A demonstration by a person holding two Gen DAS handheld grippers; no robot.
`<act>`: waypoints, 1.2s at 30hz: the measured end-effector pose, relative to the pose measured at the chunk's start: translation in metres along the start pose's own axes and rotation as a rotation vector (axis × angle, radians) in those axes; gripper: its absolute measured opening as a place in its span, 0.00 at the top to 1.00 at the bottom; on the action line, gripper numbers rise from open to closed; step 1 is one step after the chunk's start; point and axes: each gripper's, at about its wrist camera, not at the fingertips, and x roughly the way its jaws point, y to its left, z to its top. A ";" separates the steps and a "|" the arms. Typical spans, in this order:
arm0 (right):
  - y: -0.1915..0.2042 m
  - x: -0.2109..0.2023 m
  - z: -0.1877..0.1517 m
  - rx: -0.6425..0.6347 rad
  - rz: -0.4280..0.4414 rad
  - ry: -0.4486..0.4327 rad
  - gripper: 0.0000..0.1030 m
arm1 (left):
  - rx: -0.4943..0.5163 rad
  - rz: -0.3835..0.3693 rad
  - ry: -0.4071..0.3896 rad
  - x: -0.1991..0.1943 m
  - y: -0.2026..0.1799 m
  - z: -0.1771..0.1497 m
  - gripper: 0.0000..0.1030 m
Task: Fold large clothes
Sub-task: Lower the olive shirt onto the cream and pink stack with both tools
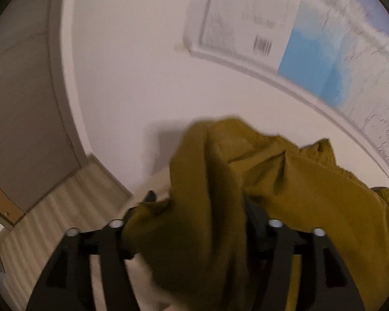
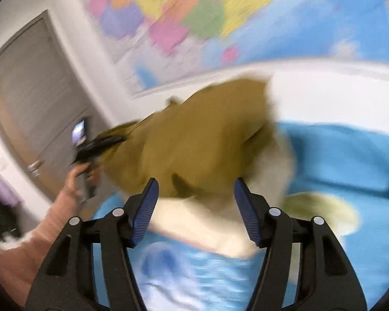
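A mustard-yellow garment [image 1: 246, 186] with a cream lining [image 2: 207, 223] is lifted in the air. My left gripper [image 1: 194, 207] is shut on the garment, whose cloth bunches over its fingers and hides them. In the right wrist view the garment [image 2: 199, 142] hangs between the left gripper [image 2: 96, 147], held in a hand at the left, and my right gripper [image 2: 195, 197]. My right gripper is open, its blue pads [image 2: 147, 207] apart, just below the cloth and not holding it. Both views are blurred by motion.
A blue patterned bed cover [image 2: 337, 160] lies below. A large coloured wall map [image 2: 194, 18] hangs on the white wall [image 1: 132, 77] behind. A grey door [image 2: 39, 90] stands at the left, with wood floor [image 1: 64, 207] beside it.
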 end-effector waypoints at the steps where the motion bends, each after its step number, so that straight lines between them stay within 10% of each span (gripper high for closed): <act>1: -0.007 0.001 0.003 0.017 0.004 0.005 0.42 | 0.009 0.006 -0.041 -0.014 0.000 -0.002 0.34; 5: -0.005 0.028 0.013 0.008 0.006 0.025 0.50 | 0.044 -0.043 -0.154 -0.063 -0.002 -0.013 0.24; 7: -0.005 0.045 0.015 0.021 0.062 0.057 0.80 | 0.109 -0.105 -0.140 -0.074 -0.024 -0.019 0.24; 10: -0.011 0.066 -0.006 0.101 0.078 0.152 0.91 | 0.187 -0.167 -0.078 -0.063 -0.053 -0.031 0.24; 15: -0.022 0.059 -0.026 0.179 0.088 0.211 0.87 | 0.201 -0.135 -0.002 -0.030 -0.069 -0.035 0.25; 19: -0.001 0.023 -0.013 0.059 -0.024 0.127 0.79 | 0.187 -0.137 -0.014 -0.036 -0.067 -0.038 0.25; 21: 0.008 0.007 -0.004 0.013 -0.097 0.046 0.57 | 0.180 -0.142 -0.030 -0.044 -0.067 -0.039 0.25; 25: 0.029 0.001 0.018 -0.081 -0.088 -0.046 0.54 | 0.203 -0.181 -0.078 -0.066 -0.077 -0.051 0.23; 31: 0.037 0.059 0.040 -0.161 -0.137 0.008 0.54 | 0.313 -0.239 -0.092 -0.080 -0.116 -0.071 0.17; 36: -0.016 0.104 0.031 0.062 -0.067 0.142 0.56 | 0.335 -0.225 -0.049 -0.066 -0.132 -0.088 0.16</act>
